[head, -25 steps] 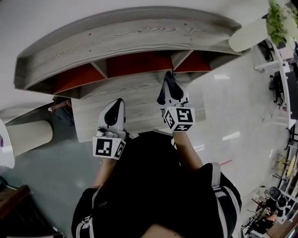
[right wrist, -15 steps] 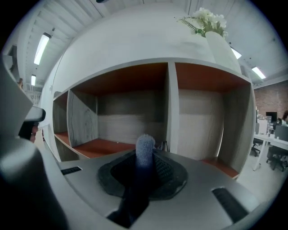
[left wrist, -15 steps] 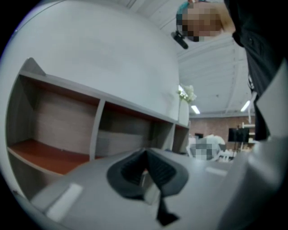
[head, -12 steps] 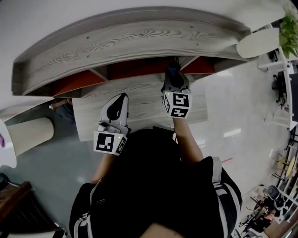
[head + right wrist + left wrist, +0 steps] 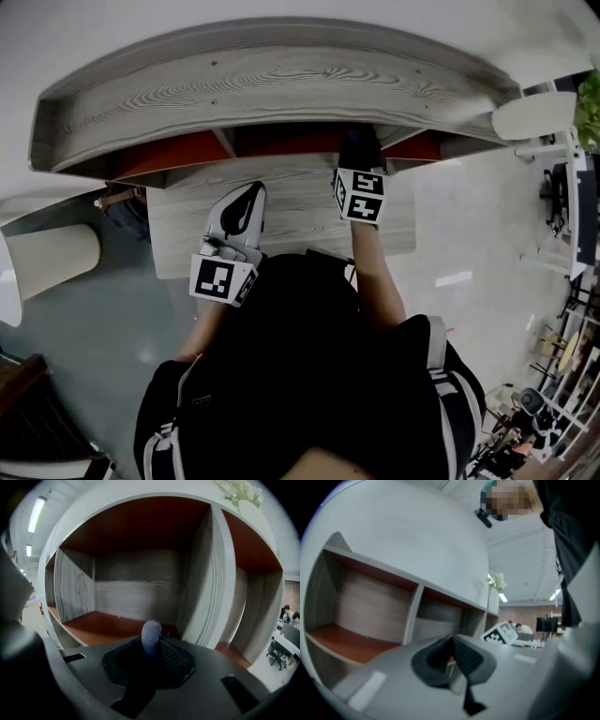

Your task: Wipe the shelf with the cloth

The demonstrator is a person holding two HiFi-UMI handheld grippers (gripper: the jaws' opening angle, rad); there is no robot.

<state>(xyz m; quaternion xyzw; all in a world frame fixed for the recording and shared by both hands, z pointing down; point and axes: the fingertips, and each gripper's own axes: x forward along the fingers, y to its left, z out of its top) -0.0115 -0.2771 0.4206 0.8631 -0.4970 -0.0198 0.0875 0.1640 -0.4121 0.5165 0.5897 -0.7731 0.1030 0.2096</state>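
Note:
The grey wood shelf (image 5: 272,80) has compartments with red-brown floors. My right gripper (image 5: 360,157) reaches into the middle compartment, and its tips are hidden under the shelf top in the head view. In the right gripper view the jaws of my right gripper (image 5: 150,657) are shut on a bluish knitted cloth (image 5: 151,637), whose end stands up between them above the compartment floor (image 5: 103,624). My left gripper (image 5: 249,197) hovers over the lower grey board (image 5: 291,202), left of the right one. In its own view the left gripper (image 5: 452,657) is shut with nothing in it.
A grey upright divider (image 5: 206,578) bounds the middle compartment on the right, and a further compartment (image 5: 253,597) lies beyond it. The right gripper's marker cube (image 5: 502,632) shows in the left gripper view. A white round post (image 5: 52,262) stands at floor level to the left.
My right gripper has moved forward with the cloth, from over the lower board into the middle compartment. My left gripper has edged forward and slightly right.

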